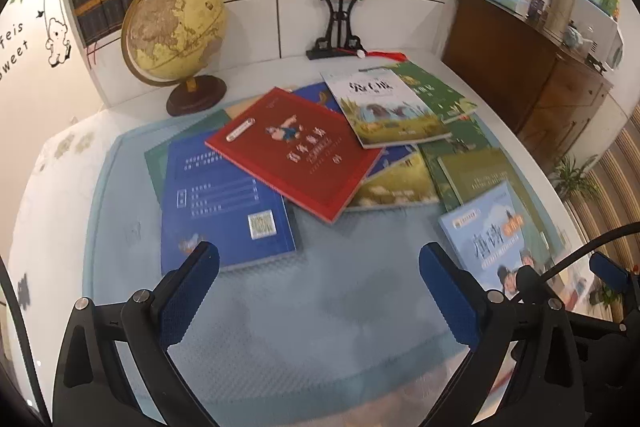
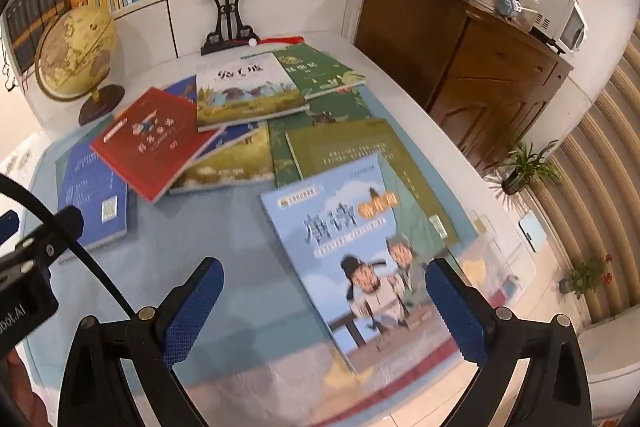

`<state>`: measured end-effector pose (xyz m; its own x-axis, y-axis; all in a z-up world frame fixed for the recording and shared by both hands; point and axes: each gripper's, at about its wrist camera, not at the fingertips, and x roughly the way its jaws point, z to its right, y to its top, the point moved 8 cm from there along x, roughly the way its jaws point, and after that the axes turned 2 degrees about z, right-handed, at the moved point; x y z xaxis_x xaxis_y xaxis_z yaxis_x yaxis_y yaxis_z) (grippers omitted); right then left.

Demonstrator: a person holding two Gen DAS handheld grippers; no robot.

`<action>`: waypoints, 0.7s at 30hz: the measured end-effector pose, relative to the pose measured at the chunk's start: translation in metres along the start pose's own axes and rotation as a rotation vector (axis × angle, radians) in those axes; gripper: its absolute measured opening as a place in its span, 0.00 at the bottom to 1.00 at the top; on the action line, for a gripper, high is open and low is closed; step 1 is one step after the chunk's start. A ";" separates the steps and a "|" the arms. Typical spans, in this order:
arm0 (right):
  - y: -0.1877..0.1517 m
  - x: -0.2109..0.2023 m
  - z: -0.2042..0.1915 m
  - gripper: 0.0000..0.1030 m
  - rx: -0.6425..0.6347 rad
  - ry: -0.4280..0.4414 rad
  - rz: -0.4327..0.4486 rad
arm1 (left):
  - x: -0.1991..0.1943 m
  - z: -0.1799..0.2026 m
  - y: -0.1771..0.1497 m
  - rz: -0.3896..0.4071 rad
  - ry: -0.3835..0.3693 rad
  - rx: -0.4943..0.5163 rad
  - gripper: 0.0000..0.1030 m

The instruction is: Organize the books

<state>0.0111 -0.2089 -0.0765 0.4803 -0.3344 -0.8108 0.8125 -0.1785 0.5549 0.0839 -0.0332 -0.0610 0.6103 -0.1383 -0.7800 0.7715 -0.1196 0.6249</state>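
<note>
We saw books overlapping loosely, a red book (image 1: 294, 153) topmost, on the desk (image 1: 52, 211). Bare mat (image 1: 320, 291) lay beneath both gaping, empty tools: left tool (image 1: 318, 291), right tool (image 2: 324, 303).

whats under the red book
The red book lies across a blue book on its left and a yellow-green book on its right. Anything directly beneath its middle is covered.

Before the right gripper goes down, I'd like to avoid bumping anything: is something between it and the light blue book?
Nothing visible. The right gripper hangs open right over the light blue book, which lies on top of its neighbours with its cover bare.
</note>
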 end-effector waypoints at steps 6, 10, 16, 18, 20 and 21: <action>0.041 0.016 -0.011 0.98 -0.007 0.014 0.012 | 0.022 -0.005 0.026 -0.013 0.006 -0.010 0.97; 0.060 0.027 -0.018 0.98 -0.022 0.018 0.004 | 0.036 -0.003 0.039 -0.025 0.001 -0.014 0.96; 0.056 0.044 -0.014 0.98 -0.016 0.010 -0.066 | 0.052 0.005 0.047 -0.065 -0.033 0.007 0.90; 0.050 0.050 -0.012 0.98 -0.013 0.008 -0.096 | 0.057 0.010 0.045 -0.087 -0.057 0.004 0.90; 0.048 0.054 -0.007 0.98 -0.008 -0.004 -0.106 | 0.060 0.014 0.043 -0.101 -0.067 0.007 0.90; 0.048 0.057 -0.004 0.98 -0.003 -0.012 -0.111 | 0.062 0.016 0.042 -0.107 -0.066 0.015 0.90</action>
<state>0.0784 -0.2324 -0.0967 0.3833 -0.3238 -0.8650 0.8614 -0.2125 0.4613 0.1511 -0.0621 -0.0827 0.5114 -0.1883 -0.8385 0.8284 -0.1517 0.5393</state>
